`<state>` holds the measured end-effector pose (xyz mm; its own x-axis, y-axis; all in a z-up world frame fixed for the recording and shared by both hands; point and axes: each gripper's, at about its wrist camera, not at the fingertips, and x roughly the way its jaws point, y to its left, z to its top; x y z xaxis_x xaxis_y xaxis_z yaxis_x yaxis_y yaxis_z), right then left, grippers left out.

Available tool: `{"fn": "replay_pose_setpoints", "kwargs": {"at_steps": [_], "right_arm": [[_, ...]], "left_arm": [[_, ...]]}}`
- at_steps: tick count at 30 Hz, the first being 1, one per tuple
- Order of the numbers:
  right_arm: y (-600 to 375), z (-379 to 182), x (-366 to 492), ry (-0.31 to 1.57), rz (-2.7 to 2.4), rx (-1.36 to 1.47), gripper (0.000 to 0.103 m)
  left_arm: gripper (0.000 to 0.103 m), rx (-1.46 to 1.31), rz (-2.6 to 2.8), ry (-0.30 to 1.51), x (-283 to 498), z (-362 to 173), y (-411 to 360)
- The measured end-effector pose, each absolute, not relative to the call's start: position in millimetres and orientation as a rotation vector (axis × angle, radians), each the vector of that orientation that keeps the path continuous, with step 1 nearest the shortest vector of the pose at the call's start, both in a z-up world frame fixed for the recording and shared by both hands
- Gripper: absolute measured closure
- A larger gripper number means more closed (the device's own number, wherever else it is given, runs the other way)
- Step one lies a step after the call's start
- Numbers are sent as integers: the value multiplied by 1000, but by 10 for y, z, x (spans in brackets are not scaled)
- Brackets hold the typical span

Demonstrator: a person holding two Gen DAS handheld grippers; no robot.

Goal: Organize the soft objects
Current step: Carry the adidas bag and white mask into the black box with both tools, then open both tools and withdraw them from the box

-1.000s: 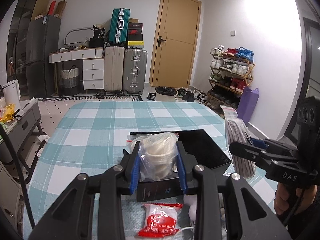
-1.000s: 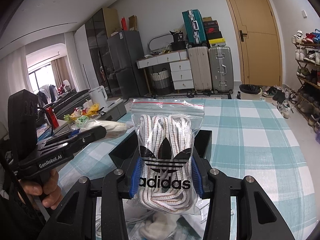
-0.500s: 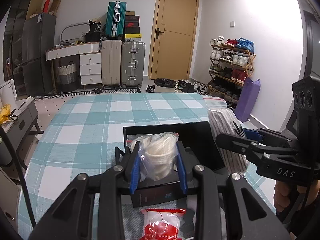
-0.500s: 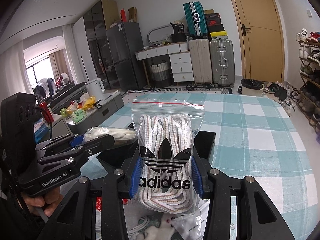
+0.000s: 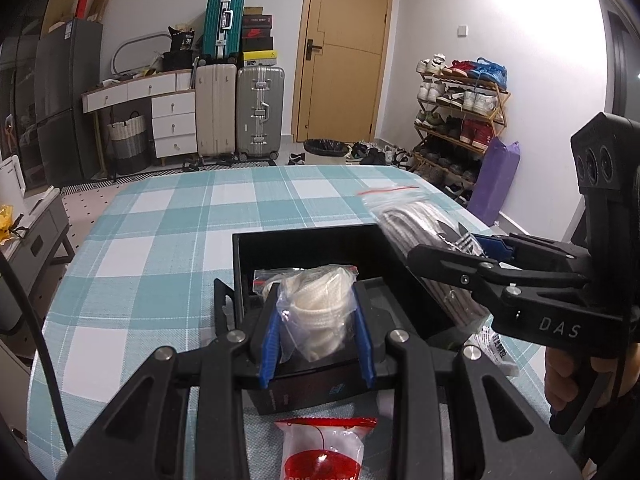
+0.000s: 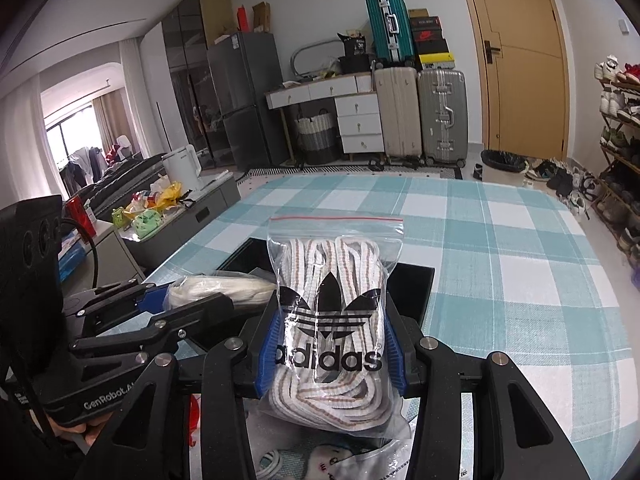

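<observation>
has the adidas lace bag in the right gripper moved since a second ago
Yes. In the left wrist view the adidas lace bag, between the pads of the right gripper, has come in from beside the black box to over its right edge; the jaws have just been opening.

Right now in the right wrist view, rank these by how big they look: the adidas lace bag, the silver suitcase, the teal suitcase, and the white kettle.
1. adidas lace bag, though it is nearest the camera
2. silver suitcase
3. teal suitcase
4. white kettle

The suitcases stand far back, so apparent size says little about their real size.
</observation>
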<state>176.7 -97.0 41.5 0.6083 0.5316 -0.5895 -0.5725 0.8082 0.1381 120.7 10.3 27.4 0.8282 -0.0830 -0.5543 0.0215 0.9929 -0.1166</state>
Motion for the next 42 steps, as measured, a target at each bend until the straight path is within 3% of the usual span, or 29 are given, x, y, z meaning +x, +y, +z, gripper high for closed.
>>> {"fn": "replay_pose_setpoints", "kwargs": {"at_steps": [5,7,9,13,15,17,20,42], "right_arm": [[-973,380,1796,679,637,-84,47],[-1009,387,1780,665,637,-80,33],[-1036,402,1767,660,637,-80,28],[-1122,444,1736,642,616,-81,9],[-1164,455,1708,640,608,-83,2],[-1214,464,1668,643,608,-84,1],[-1302,477,1598,640,599,-77,1],[-1697,336,1282,710,519,-122,1]], "left_arm": [[71,-106,-54,617,1223,243,116],[69,-106,-43,617,1213,232,136],[65,-108,-40,612,1197,240,148],[43,-118,-37,600,1137,293,177],[37,-108,-27,607,1129,297,177],[14,-115,-23,606,1090,301,183],[0,-127,2,575,1016,327,219],[0,-79,62,591,662,195,311]]}}
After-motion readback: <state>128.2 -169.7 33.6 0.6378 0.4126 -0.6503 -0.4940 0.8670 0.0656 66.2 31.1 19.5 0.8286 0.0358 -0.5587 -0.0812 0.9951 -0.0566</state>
